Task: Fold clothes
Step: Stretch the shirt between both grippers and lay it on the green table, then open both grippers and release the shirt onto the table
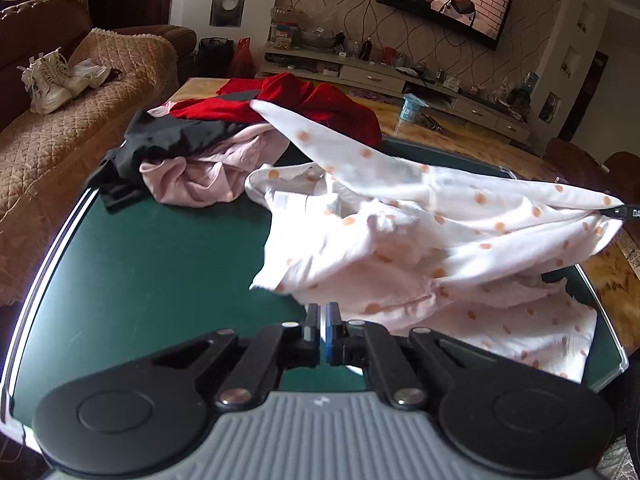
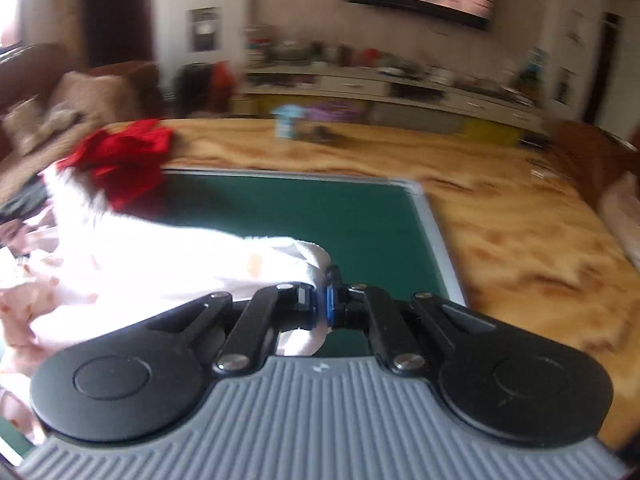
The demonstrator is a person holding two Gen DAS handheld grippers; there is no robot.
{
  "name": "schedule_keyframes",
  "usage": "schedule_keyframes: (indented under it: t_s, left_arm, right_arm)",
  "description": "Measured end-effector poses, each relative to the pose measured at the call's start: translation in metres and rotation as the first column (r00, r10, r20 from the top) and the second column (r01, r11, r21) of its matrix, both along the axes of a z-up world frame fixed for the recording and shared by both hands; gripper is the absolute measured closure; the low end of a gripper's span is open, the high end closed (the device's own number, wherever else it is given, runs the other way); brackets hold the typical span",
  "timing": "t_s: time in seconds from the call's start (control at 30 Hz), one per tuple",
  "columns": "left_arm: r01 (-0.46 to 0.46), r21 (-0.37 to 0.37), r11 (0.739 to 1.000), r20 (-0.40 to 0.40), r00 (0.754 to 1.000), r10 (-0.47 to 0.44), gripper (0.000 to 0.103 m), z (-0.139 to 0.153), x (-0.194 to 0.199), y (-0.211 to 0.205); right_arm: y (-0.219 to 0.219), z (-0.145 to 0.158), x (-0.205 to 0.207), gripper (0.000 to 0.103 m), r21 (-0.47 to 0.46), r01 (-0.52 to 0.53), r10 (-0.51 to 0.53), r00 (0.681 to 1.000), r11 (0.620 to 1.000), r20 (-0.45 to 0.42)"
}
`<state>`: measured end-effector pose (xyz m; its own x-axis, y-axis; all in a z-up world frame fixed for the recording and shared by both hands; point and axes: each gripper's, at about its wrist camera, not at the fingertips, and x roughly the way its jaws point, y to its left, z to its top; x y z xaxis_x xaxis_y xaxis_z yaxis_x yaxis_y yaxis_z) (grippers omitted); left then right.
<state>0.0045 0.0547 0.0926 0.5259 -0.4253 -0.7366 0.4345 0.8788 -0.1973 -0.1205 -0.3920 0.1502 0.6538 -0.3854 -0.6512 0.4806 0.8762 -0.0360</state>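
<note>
We had L gripper (image 1: 323,312) clamped on near hem of the dotted white shirt (image 1: 420,240), R gripper (image 2: 323,280) pinching its far-right edge; shirt stretched btwn them, above green mat (image 1: 160,260).

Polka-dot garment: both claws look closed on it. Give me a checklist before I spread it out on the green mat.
1. Left claw shut on the polka-dot garment: ok, fabric sits between its pads.
2. Right claw shut on the same garment: ok, white cloth bunched in it.
3. Garment free of the pile: not ok, one flap lies over the red garment.
4. Bare green mat to lay it on: ok.
5. Garment flat: not ok, crumpled.
6. Which edges are held: cannot tell.
</note>
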Motion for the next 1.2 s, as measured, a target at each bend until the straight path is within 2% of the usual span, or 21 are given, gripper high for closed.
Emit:
schedule_keyframes:
  t_s: [0.07,0.17,0.2,0.23,0.27,0.3,0.33,0.37,0.47,0.57,0.67,0.73,0.8,0.83,0.9,1.0,1.07,1.1,1.13,1.17,1.2]
  left_arm:
    - [-0.002,0.009,1.0,-0.026,1.0,0.003,0.101,-0.004,-0.009,0.007]
    - [-0.016,0.021,1.0,-0.066,0.998,0.017,0.096,-0.011,-0.011,0.01]
    - [-0.023,0.017,1.0,-0.075,0.997,0.024,0.085,-0.012,-0.008,0.008]
    - [-0.022,0.007,1.0,-0.077,0.997,0.022,0.068,-0.013,-0.006,0.004]
    - [-0.021,-0.002,1.0,-0.079,0.997,0.021,0.059,-0.013,-0.003,0.001]
    - [-0.018,-0.008,1.0,-0.077,0.997,0.017,0.045,-0.013,-0.001,-0.004]
    - [-0.01,-0.003,1.0,-0.063,0.998,0.009,0.04,-0.013,0.002,-0.012]
    - [-0.003,-0.001,1.0,-0.054,0.999,0.003,0.04,-0.013,0.005,-0.02]
    - [0.008,-0.019,1.0,-0.05,0.999,-0.009,0.04,-0.016,0.016,-0.041]
    - [0.019,0.008,1.0,-0.023,1.0,-0.019,0.04,-0.019,0.023,-0.059]
    - [0.044,0.023,0.999,-0.018,0.999,-0.044,0.04,-0.021,0.022,-0.067]
    - [0.047,0.039,0.998,-0.019,0.999,-0.046,0.04,-0.023,0.021,-0.065]
    - [0.04,0.056,0.998,-0.019,0.999,-0.039,0.04,-0.024,0.02,-0.059]
    - [0.033,0.058,0.998,-0.025,0.999,-0.032,0.039,-0.025,0.02,-0.055]
    - [0.019,0.063,0.998,-0.036,0.999,-0.017,0.039,-0.026,0.02,-0.046]
    - [0.002,0.064,0.998,-0.053,0.999,0.002,0.038,-0.03,0.021,-0.036]
    - [-0.003,0.06,0.998,-0.064,0.998,0.007,0.038,-0.032,0.022,-0.034]
    - [-0.003,0.054,0.999,-0.07,0.998,0.007,0.038,-0.033,0.023,-0.034]
    - [-0.001,0.048,0.999,-0.075,0.997,0.005,0.038,-0.034,0.023,-0.035]
    - [0.002,0.042,0.999,-0.078,0.997,0.001,0.038,-0.034,0.023,-0.037]
    - [0.008,0.036,0.999,-0.076,0.997,-0.005,0.038,-0.034,0.022,-0.039]
  right_arm:
    - [-0.021,-0.005,-0.022,0.096,0.038,0.06,-0.059,0.997,0.997,-0.04]
    - [-0.028,-0.021,-0.043,0.096,-0.015,0.133,-0.134,0.985,0.991,-0.113]
    - [-0.025,-0.026,-0.046,0.096,-0.052,0.148,-0.154,0.979,0.988,-0.136]
    - [-0.021,-0.032,-0.05,0.096,-0.078,0.156,-0.167,0.973,0.985,-0.159]
    - [-0.017,-0.038,-0.05,0.091,-0.095,0.152,-0.168,0.968,0.984,-0.188]
    - [-0.01,-0.047,-0.044,0.077,-0.107,0.138,-0.159,0.96,0.985,-0.228]
    - [-0.004,-0.054,-0.038,0.07,-0.124,0.12,-0.149,0.955,0.985,-0.258]
    - [0.006,-0.058,-0.03,0.059,-0.145,0.096,-0.132,0.956,0.985,-0.261]
    - [0.036,-0.054,-0.008,0.046,-0.136,0.014,-0.043,0.977,0.991,-0.21]
    - [0.07,-0.051,0.026,0.039,0.048,-0.218,0.222,0.971,0.975,-0.094]
    - [0.117,-0.055,0.067,0.038,0.116,-0.477,0.484,0.875,0.871,-0.032]
    - [0.151,-0.062,0.091,0.037,0.036,-0.611,0.612,0.791,0.791,-0.031]
    - [0.178,-0.069,0.111,0.033,-0.048,-0.682,0.68,0.732,0.73,-0.05]
    - [0.187,-0.072,0.12,0.033,-0.04,-0.721,0.718,0.693,0.692,-0.065]
    - [0.204,-0.078,0.136,0.033,-0.019,-0.789,0.785,0.613,0.614,-0.091]
    - [0.218,-0.083,0.142,0.033,0.02,-0.84,0.838,0.538,0.542,-0.086]
    - [0.224,-0.084,0.14,0.033,0.007,-0.843,0.84,0.536,0.538,-0.083]
    - [0.226,-0.085,0.139,0.035,-0.013,-0.828,0.824,0.559,0.56,-0.095]
    - [0.226,-0.085,0.139,0.044,-0.027,-0.816,0.809,0.577,0.578,-0.11]
    - [0.224,-0.085,0.138,0.08,-0.029,-0.804,0.796,0.592,0.594,-0.125]
    - [0.219,-0.086,0.136,0.095,-0.02,-0.789,0.78,0.611,0.614,-0.137]
